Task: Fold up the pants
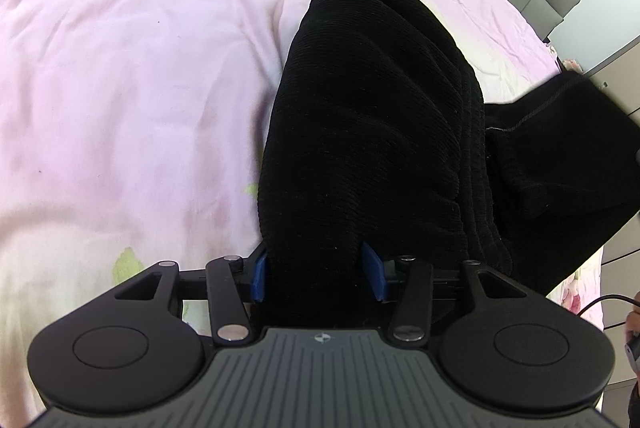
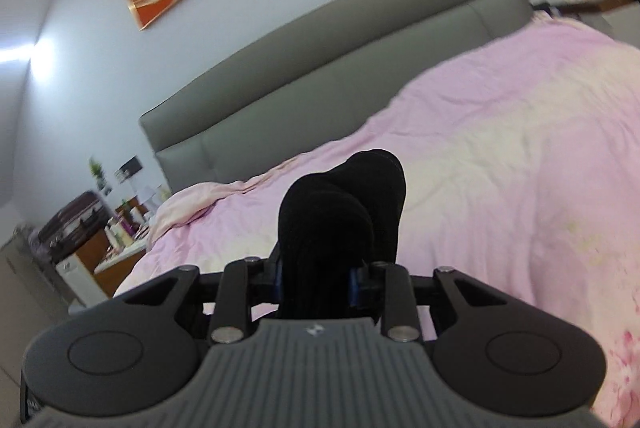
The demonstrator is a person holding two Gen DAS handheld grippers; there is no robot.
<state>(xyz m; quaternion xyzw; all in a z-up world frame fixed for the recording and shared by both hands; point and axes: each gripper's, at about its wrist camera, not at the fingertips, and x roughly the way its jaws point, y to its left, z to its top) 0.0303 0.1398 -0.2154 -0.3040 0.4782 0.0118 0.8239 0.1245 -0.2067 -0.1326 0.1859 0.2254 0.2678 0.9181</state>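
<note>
Closest to the left camera, the left gripper has its jaws clamped on a thick bunch of the black pants, the blue pads pressing in from both sides. From that hold the ribbed cloth runs forward and rests on the pink bedspread, while another part with a stitched hem trails off to the right. The right gripper likewise has its jaws closed on a bundle of the pants, which stand up dark above the bedspread with the grey headboard behind. Gripping at two places probably lets the person lift and spread the pants evenly, so a leg can be laid flat for a fold. Which edge each gripper holds cannot be told.
</note>
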